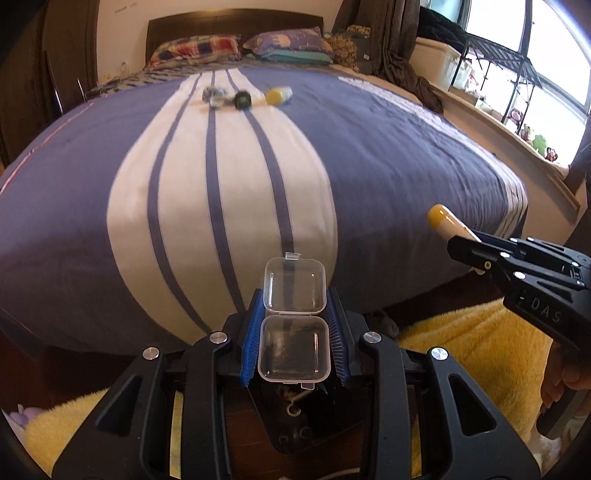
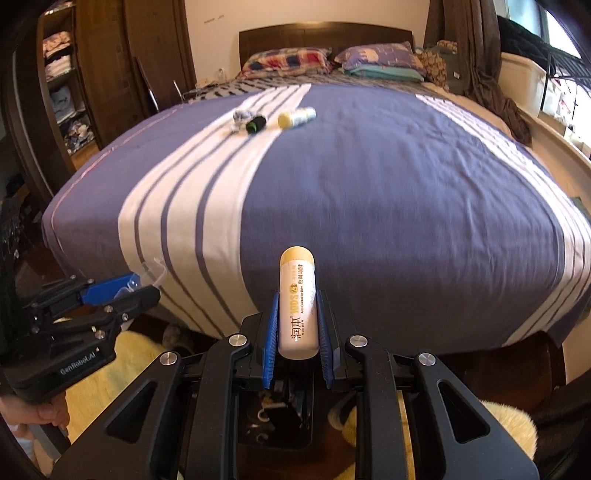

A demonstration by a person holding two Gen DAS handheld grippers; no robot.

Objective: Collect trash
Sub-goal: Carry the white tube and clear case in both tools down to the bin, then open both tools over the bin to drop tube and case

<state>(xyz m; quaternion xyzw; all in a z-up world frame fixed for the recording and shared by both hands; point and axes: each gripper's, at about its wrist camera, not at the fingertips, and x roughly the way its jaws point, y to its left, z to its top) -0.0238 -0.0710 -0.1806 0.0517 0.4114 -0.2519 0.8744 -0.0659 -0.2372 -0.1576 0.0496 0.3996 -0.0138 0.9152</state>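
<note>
My left gripper (image 1: 294, 295) is shut on a small clear plastic box (image 1: 294, 321) with its lid hinged open, held off the foot of the bed. My right gripper (image 2: 297, 299) is shut on a white tube with a yellow cap (image 2: 297, 302), also seen in the left wrist view (image 1: 448, 221). Far up the bed lie a crumpled grey wrapper (image 1: 213, 94), a black and green cap-like item (image 1: 242, 99) and a yellow-capped white bottle (image 1: 279, 95). They also show in the right wrist view: the wrapper (image 2: 241, 117), the black item (image 2: 255, 123), the bottle (image 2: 295, 117).
The purple and white striped bed cover (image 1: 388, 166) fills both views. Pillows (image 2: 380, 59) and a dark headboard (image 2: 325, 35) are at the far end. A yellow fluffy rug (image 1: 461, 343) lies below my grippers. A window ledge with toys (image 1: 532, 136) runs on the right, a wardrobe (image 2: 66, 74) on the left.
</note>
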